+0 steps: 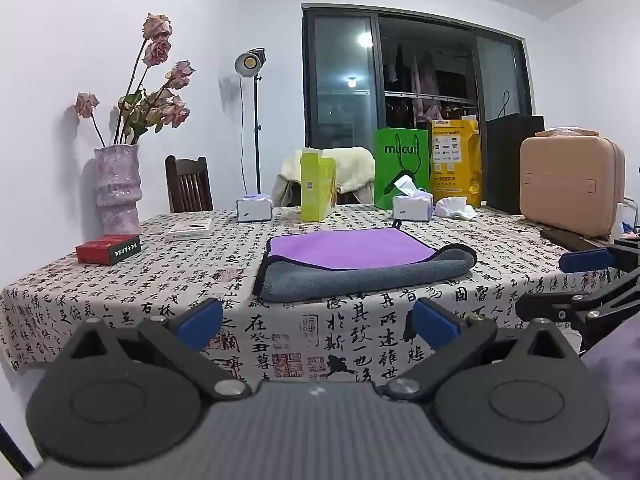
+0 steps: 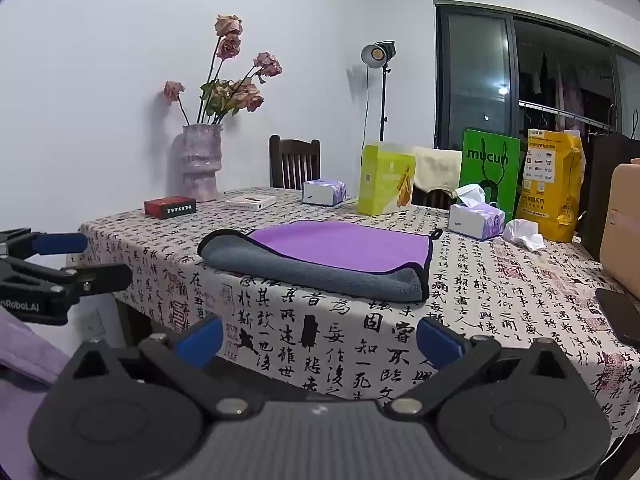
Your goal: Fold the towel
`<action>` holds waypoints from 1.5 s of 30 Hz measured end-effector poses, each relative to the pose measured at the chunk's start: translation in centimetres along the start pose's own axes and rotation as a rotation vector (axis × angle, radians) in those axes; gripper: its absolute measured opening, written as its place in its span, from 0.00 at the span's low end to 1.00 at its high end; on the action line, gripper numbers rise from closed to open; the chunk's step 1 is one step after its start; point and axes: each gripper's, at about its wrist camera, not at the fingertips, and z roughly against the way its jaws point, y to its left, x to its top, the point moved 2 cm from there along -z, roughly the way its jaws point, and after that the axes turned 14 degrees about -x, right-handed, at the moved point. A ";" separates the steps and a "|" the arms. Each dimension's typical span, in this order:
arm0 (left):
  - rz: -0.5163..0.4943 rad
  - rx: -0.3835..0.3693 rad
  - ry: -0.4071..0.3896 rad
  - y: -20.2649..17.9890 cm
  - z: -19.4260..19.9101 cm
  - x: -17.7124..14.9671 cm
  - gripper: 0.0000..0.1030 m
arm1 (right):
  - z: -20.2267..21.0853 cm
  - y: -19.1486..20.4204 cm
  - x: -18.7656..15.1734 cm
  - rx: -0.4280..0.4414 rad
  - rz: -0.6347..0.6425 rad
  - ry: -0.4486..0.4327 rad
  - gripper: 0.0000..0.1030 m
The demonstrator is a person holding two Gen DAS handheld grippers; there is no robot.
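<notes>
One towel (image 1: 352, 258), two tissue boxes (image 1: 254, 208).

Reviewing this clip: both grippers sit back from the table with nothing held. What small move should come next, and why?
Probably bring both grippers forward toward the towel's near edge. The left gripper and right gripper are open, empty and short of the table. The towel lies partly folded, its grey side turned over the purple along the front, so that near edge seems the natural place to grasp.
</notes>
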 end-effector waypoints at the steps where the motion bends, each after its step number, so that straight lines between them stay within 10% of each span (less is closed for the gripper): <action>1: -0.001 -0.004 0.001 0.0 0.0 0.0 1.00 | 0.0 0.0 0.0 0.000 0.001 0.000 1.00; 45: -0.007 0.001 -0.013 -0.3 0.0 0.0 1.00 | 0.0 -0.1 0.0 -0.004 0.009 0.001 1.00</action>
